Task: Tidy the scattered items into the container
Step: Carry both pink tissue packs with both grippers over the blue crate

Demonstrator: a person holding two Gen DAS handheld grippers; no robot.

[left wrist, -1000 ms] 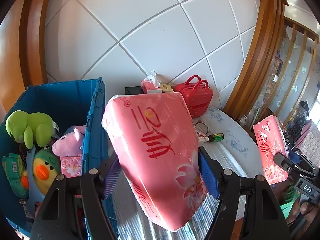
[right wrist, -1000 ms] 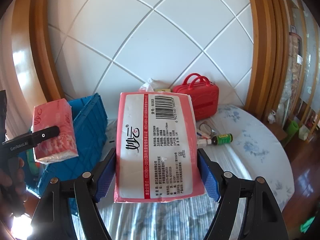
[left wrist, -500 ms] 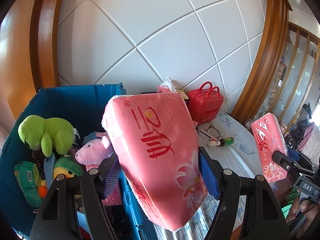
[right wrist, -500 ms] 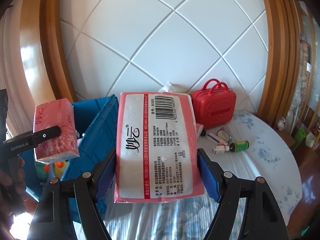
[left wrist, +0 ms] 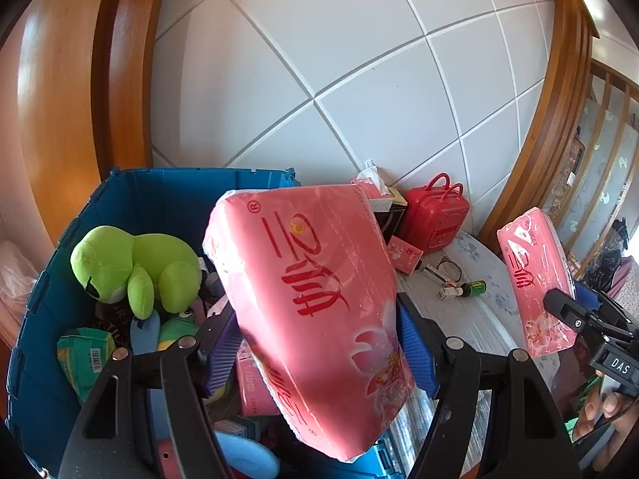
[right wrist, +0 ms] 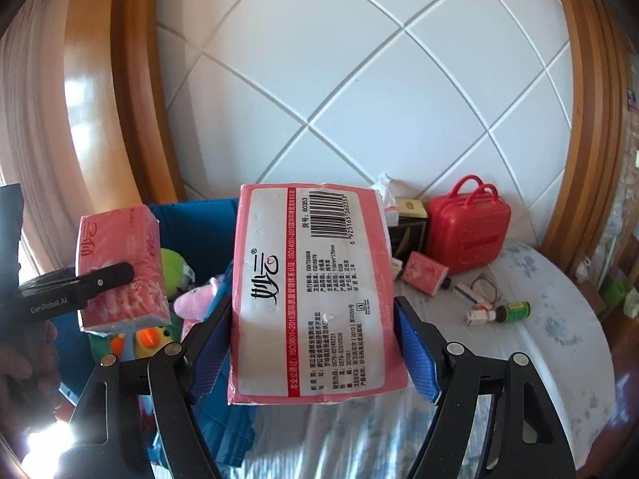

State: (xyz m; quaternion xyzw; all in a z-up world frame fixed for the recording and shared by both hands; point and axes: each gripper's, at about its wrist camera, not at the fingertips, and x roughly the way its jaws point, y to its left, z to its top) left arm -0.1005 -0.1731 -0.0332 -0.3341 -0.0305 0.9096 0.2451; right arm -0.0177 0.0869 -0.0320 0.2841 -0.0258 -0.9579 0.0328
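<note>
My left gripper [left wrist: 319,339] is shut on a pink tissue pack [left wrist: 311,279] with red lettering, held tilted over the right part of the blue crate [left wrist: 167,187]. The crate holds a green frog plush [left wrist: 135,267], a pink pig plush [right wrist: 199,299] and other soft toys. My right gripper [right wrist: 313,351] is shut on a second pink tissue pack [right wrist: 311,291], barcode side facing the camera, above the table just right of the crate [right wrist: 191,215]. That second pack [left wrist: 535,279] shows at the right of the left wrist view, and the first pack [right wrist: 120,267] at the left of the right wrist view.
On the flowered tablecloth [right wrist: 539,279] against the wall lie a red mini suitcase [right wrist: 467,227], a small pink box [right wrist: 423,273], a green bottle [right wrist: 515,311], glasses [right wrist: 485,283] and a black box [right wrist: 407,227]. Wooden frames flank the white tiled wall.
Both grippers have carried their packs leftward toward the crate. The left pack, which hung over the table beside the crate's edge, is over the crate's inside. The grips are unchanged.
</note>
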